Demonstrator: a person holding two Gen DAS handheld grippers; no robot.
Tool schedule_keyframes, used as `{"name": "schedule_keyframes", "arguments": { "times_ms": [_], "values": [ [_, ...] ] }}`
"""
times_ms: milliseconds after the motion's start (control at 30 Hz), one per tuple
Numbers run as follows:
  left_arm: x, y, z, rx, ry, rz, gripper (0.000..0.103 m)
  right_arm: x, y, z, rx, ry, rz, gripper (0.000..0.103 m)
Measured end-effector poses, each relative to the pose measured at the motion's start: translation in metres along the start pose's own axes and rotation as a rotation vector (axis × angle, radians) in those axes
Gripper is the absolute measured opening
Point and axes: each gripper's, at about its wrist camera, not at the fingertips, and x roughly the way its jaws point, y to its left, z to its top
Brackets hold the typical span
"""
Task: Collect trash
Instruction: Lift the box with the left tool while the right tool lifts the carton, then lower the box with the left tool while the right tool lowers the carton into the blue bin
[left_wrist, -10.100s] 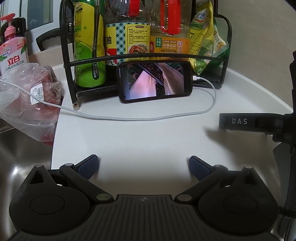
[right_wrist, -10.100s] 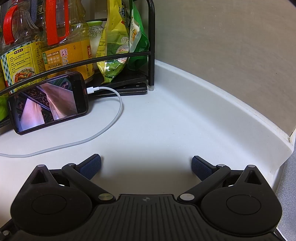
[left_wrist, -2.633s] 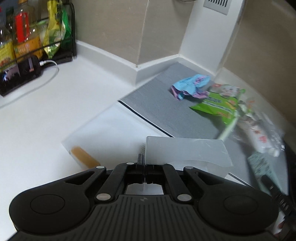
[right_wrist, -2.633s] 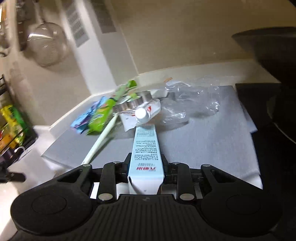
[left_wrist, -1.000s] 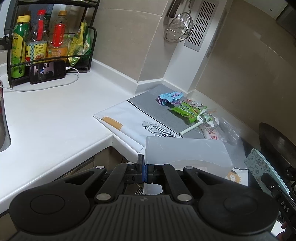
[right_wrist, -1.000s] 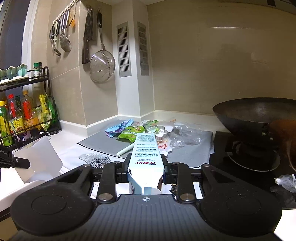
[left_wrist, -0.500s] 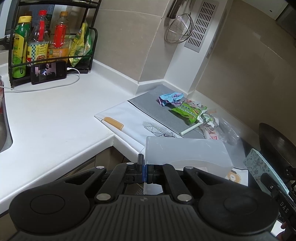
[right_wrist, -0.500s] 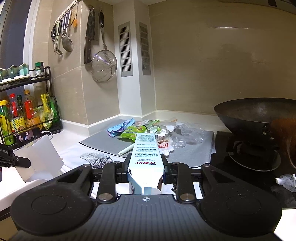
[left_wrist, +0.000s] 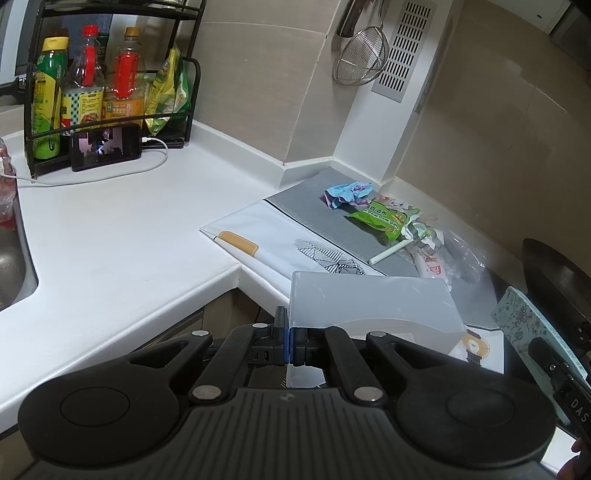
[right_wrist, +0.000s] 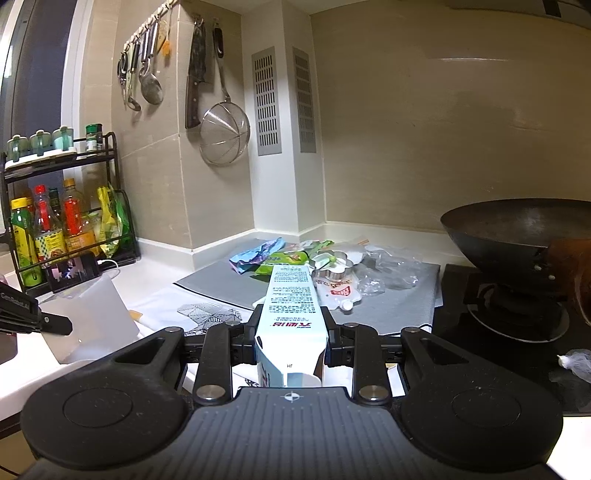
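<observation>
while the right gripper (right_wrist: 291, 341) pinches a milk carton (right_wrist: 291, 310) across its width, the carton's long axis runs straight forward between the fingers, lying flat and pointing at the litter ahead. the left gripper (left_wrist: 289, 341) is pressed together on the thin wall of a translucent white bin (left_wrist: 373, 306), which juts forward and to the right of it, held over the counter (left_wrist: 122, 236) edge. judging from both views, the bin sits to the left of the carton and near it, so the right gripper must carry the carton leftward to drop it in. farther off, wrappers (left_wrist: 384, 216) and a clear bag (right_wrist: 391, 273) lie on the grey mat (left_wrist: 332, 225). only the right view shows the wok (right_wrist: 517, 232) whole; only the left view shows the sink edge (left_wrist: 22, 266).
</observation>
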Motion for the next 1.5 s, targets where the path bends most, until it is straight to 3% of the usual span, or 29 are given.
{"name": "schedule_keyframes", "arguments": {
  "times_ms": [367,600,833,1000,1233,1500],
  "values": [
    [-0.003,0.0,-0.011,0.029,0.011,0.013,0.0,-0.014,0.011,-0.004,-0.025,0.0,0.054,0.03],
    [-0.006,0.008,-0.035,0.073,0.054,0.03,0.0,-0.025,0.028,-0.02,-0.062,0.04,0.141,0.03],
    [0.003,0.022,-0.078,0.126,0.148,0.07,0.0,-0.028,0.053,-0.053,-0.097,0.157,0.237,0.03],
    [0.024,0.039,-0.11,0.108,0.256,0.108,0.0,-0.02,0.065,-0.083,-0.114,0.26,0.269,0.03],
    [0.058,0.039,-0.146,0.175,0.339,0.166,0.0,0.005,0.073,-0.123,-0.144,0.389,0.27,0.03],
    [0.108,0.05,-0.19,0.214,0.513,0.23,0.0,0.045,0.062,-0.175,-0.106,0.577,0.203,0.03]
  ]
}}
